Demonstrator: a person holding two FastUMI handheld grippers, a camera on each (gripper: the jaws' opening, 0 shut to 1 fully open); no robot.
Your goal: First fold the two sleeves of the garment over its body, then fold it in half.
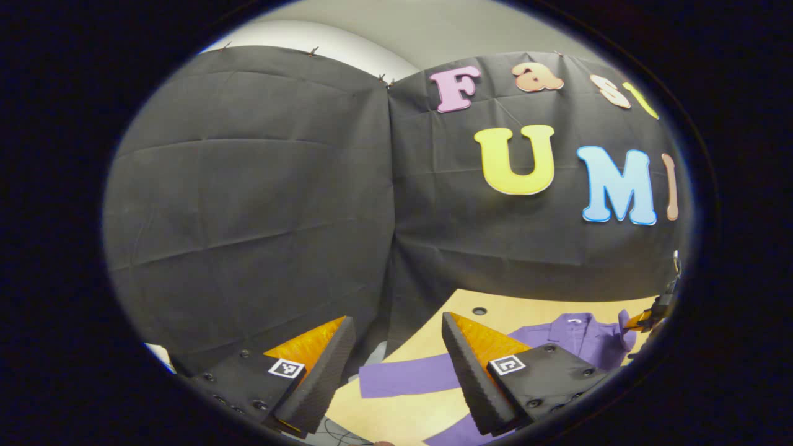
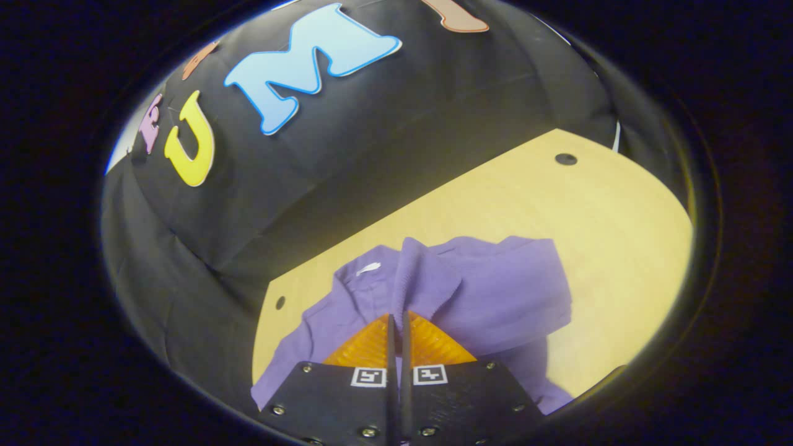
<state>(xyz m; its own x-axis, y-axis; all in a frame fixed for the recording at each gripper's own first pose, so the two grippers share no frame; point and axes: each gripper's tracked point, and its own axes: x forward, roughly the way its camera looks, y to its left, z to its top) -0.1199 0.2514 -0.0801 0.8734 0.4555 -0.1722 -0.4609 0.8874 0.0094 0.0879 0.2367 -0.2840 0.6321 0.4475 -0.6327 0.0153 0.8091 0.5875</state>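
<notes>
Since it's soft knit, handling: the shirt [image 2: 495, 291] is light, floppy, drapes.
Right gripper [image 2: 398, 322]: jaws pinching a sleeve fold.
Left gripper [image 1: 396, 347]: jaws spread, empty.
Grab: cuff edge of the flat sleeve [image 1: 403, 378] on the bench [image 2: 619, 204].

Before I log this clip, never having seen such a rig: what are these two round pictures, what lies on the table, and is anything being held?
Each picture comes from a small camera riding on a hand-held two-finger tool; a person carries one in each hand. The camera looks forward along the tool's own fingers, seen at the bottom.

In the left gripper view, the left tool is open and holds nothing. Beyond it, a purple garment lies on a light wooden table, one sleeve stretched out flat.

In the right gripper view, the right tool has its fingers closed together, apparently pinching a raised fold of the garment, probably the other sleeve being brought over the body. The pinch itself is partly hidden.
</notes>
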